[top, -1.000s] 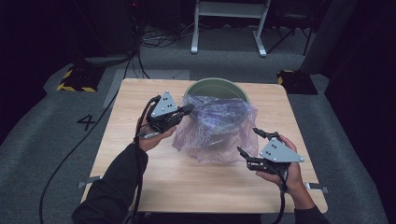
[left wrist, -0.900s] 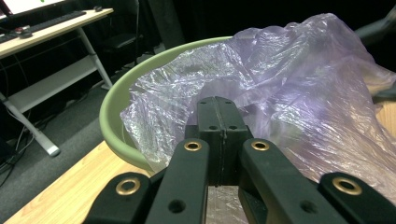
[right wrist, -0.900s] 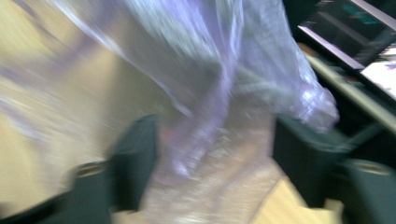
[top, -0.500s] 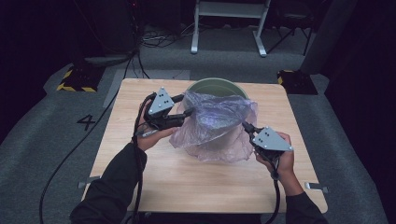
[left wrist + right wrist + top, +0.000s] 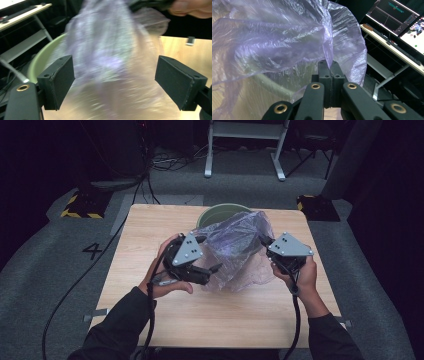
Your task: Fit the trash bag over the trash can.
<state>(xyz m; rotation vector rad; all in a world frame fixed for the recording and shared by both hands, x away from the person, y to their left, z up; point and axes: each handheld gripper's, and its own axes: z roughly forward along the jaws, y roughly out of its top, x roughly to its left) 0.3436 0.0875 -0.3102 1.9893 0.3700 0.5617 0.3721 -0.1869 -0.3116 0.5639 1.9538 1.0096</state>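
- Bag of thin purple plastic is draped over the green bin, just ahead of both claws; it is judged not yet seated inside.
- Desk is left carrying the bin at its far edge.
- Right claw is seen pinched tight on the bag's edge.
- Left claw has just been opening; its jaws stand wide, the film between them untouched, so regripping remains.

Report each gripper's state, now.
Left gripper: fingers just opening, open, holding nothing.
Right gripper: shut on the plastic bag.
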